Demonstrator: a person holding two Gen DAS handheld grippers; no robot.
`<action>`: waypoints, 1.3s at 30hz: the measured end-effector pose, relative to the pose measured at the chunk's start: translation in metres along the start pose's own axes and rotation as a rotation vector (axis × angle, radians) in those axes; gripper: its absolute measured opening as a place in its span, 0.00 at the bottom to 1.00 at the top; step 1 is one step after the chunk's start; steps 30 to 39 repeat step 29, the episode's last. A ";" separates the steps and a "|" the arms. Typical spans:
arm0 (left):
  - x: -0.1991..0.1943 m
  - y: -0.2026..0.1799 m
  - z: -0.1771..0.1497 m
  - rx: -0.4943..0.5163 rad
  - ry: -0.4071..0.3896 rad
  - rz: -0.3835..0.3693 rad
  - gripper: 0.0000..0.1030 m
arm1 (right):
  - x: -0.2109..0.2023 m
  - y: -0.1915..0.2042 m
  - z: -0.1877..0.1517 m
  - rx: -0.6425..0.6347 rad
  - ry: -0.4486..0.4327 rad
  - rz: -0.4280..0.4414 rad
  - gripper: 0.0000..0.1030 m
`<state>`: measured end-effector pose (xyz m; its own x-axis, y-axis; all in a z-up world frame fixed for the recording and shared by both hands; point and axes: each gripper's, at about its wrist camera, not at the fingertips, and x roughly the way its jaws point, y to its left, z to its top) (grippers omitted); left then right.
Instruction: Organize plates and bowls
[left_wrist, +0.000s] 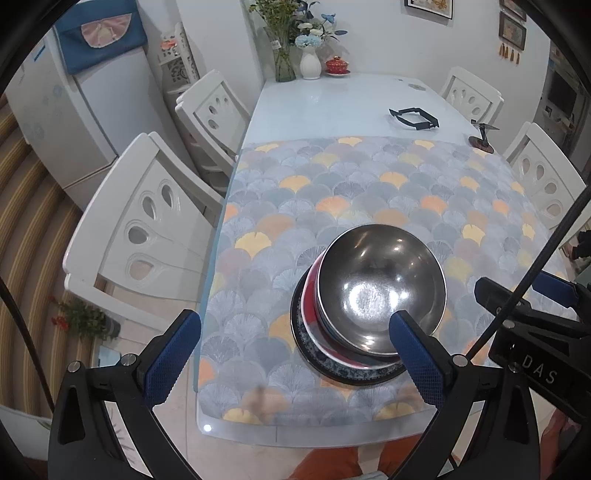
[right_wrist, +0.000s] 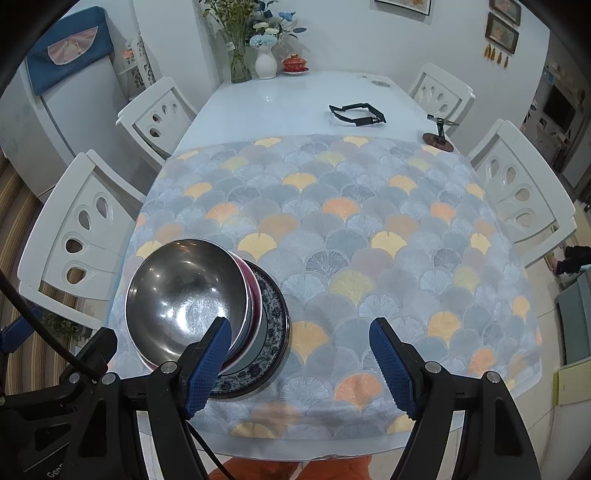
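Steel bowl (left_wrist: 382, 291) tops the stack on the tabletop (left_wrist: 332, 99), nested in a red bowl (left_wrist: 309, 295) on a patterned plate (left_wrist: 314, 354), near my front edge. Stack sits btwn both grippers: right of left gripper (left_wrist: 295, 358), left of right gripper (right_wrist: 299, 365). Both open, holding nothing. Left gripper's right pad and right gripper's left pad overlap it, about equally near imo.

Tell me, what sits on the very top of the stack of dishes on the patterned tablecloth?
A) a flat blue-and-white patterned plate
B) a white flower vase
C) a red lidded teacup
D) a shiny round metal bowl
D: the shiny round metal bowl is uppermost, nested in a red-rimmed bowl, with the blue-and-white patterned plate at the bottom of the stack.
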<state>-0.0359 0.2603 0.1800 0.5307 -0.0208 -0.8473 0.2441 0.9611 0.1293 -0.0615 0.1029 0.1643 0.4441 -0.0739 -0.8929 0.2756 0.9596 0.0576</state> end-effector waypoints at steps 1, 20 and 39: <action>0.000 0.001 0.000 -0.002 0.001 0.003 0.99 | -0.001 0.001 0.000 -0.001 -0.004 0.002 0.73; -0.005 0.014 0.001 -0.030 -0.039 0.114 0.99 | -0.006 0.011 0.002 -0.018 -0.029 0.008 0.73; -0.011 0.014 0.001 -0.014 -0.095 0.220 0.99 | -0.010 0.013 -0.001 -0.024 -0.034 0.013 0.73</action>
